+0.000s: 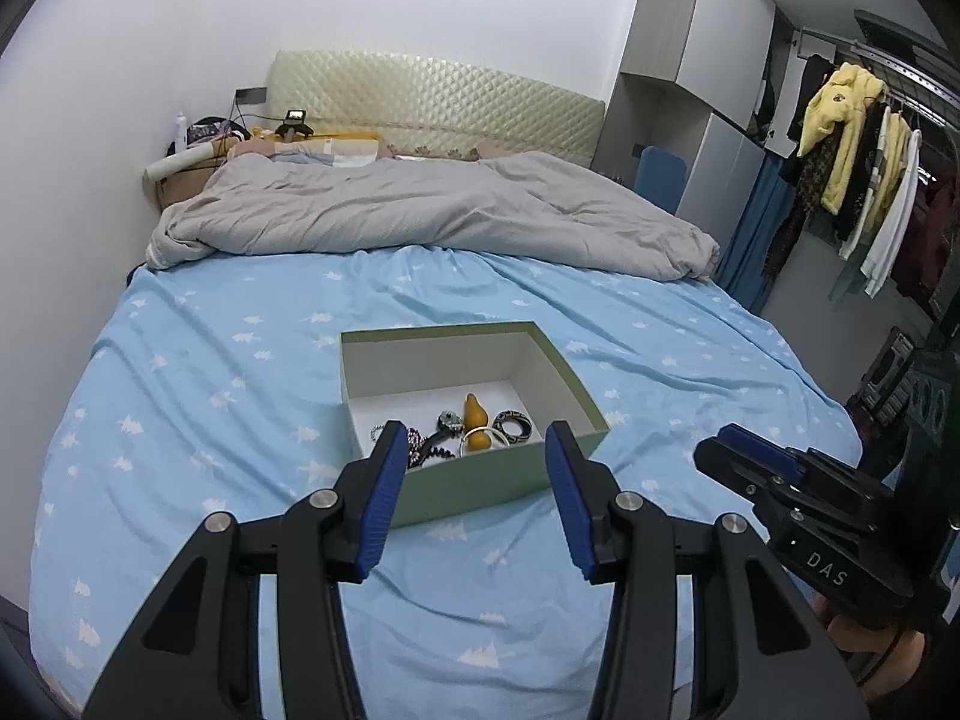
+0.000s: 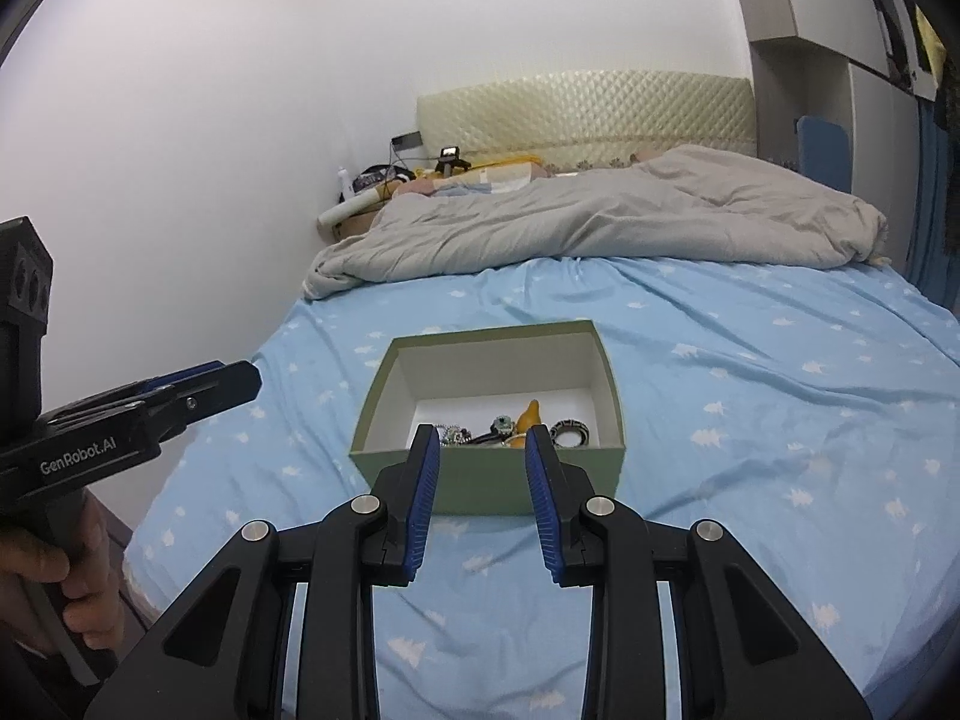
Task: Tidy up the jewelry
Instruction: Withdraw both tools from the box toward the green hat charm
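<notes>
green box (image 1: 480, 483) of jewelry, perhaps bangles; left gripper (image 1: 474, 447) and right gripper (image 2: 482, 447) fingers wide, empty

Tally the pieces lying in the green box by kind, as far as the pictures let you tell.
Orange gourd-shaped pendant: 1
Black-and-white patterned bangle: 1
Plain pale bangle: 1
Tangle of beaded strands and a dark flower piece: 1 cluster, too tangled to separate
Total: 4 in the box

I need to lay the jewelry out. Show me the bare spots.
Bare blue sheet lies left of the green box, right of it, and between box and grey duvet. The box's near half is crowded with jewelry; its far half is bare.
</notes>
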